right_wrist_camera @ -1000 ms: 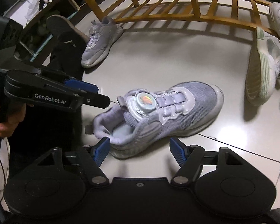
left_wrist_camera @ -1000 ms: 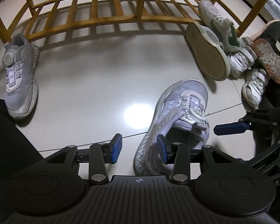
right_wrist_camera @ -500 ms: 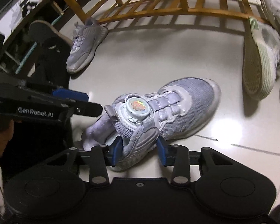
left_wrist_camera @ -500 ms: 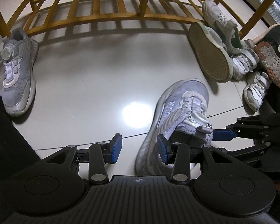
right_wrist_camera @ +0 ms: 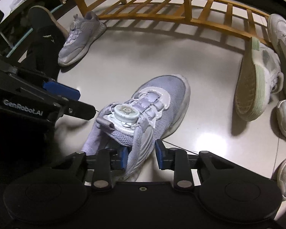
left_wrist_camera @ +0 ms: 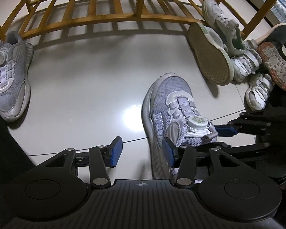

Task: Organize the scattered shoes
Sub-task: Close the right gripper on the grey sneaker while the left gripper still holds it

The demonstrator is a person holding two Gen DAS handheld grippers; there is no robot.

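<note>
A grey mesh sneaker with a round dial lace (left_wrist_camera: 167, 103) (right_wrist_camera: 158, 103) is on the pale tile floor, toe towards the wooden rack (left_wrist_camera: 104, 17) (right_wrist_camera: 181, 15). My right gripper (right_wrist_camera: 141, 157) is shut on the sneaker's side wall near the heel, and the sneaker leans to one side. My left gripper (left_wrist_camera: 141, 152) stands open just left of that heel, its right finger beside the sole, nothing between the pads. The matching grey sneaker (left_wrist_camera: 11, 76) (right_wrist_camera: 80, 38) lies upright by the rack's left end.
Several white and green sneakers lie piled at the right (left_wrist_camera: 228, 57) (right_wrist_camera: 257, 76), one on its side with the sole showing. A person's dark-socked foot in a slipper (right_wrist_camera: 42, 28) stands at the left. Bare tile (left_wrist_camera: 85, 76) spreads before the rack.
My right gripper closed on the grey sneaker's heel side and swung its toe round towards the rack. The left gripper stayed open beside it.
</note>
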